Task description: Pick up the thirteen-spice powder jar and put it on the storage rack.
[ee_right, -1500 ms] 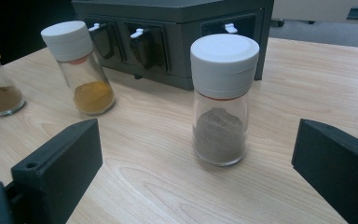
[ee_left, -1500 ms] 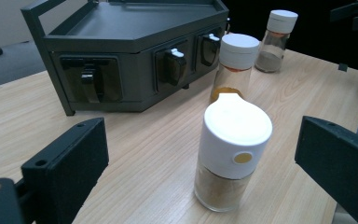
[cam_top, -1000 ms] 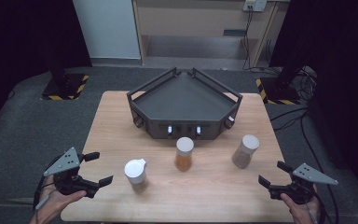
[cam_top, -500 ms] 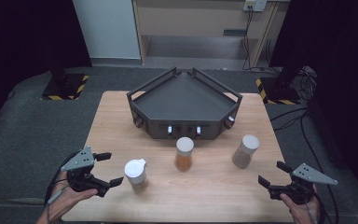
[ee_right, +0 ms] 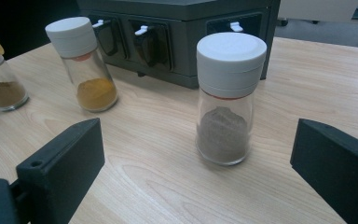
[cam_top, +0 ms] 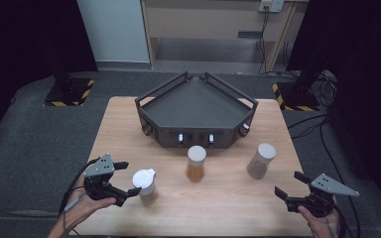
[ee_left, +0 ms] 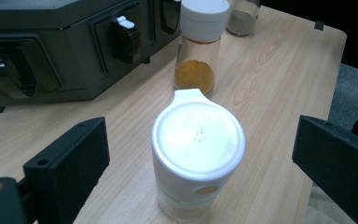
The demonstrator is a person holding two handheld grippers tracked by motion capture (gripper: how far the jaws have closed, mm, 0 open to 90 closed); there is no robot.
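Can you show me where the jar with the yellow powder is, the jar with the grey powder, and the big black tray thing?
yellow powder jar [cam_top: 196, 162], high view, on its glass side.
grey powder jar [ee_right: 224, 126], right gripper view, on its glass body.
black tray [cam_top: 193, 101], high view, on its bare floor.

Your left hand [cam_top: 87, 203] comes in from the bottom left, palm wrapped around the handle of the black two-jaw left tongs [cam_top: 124, 182] topped with a grey three-cornered plate. Their jaws stand wide apart, pointing to your right and slightly forward, low over the bench. A cable trails back past your wrist. Your right hand [cam_top: 320, 220] sits at the bottom right, gripping the matching black right tongs [cam_top: 290, 184] with their own grey plate. Those jaws are also spread wide, aimed forward and to your left. Both hands are well apart from each other.
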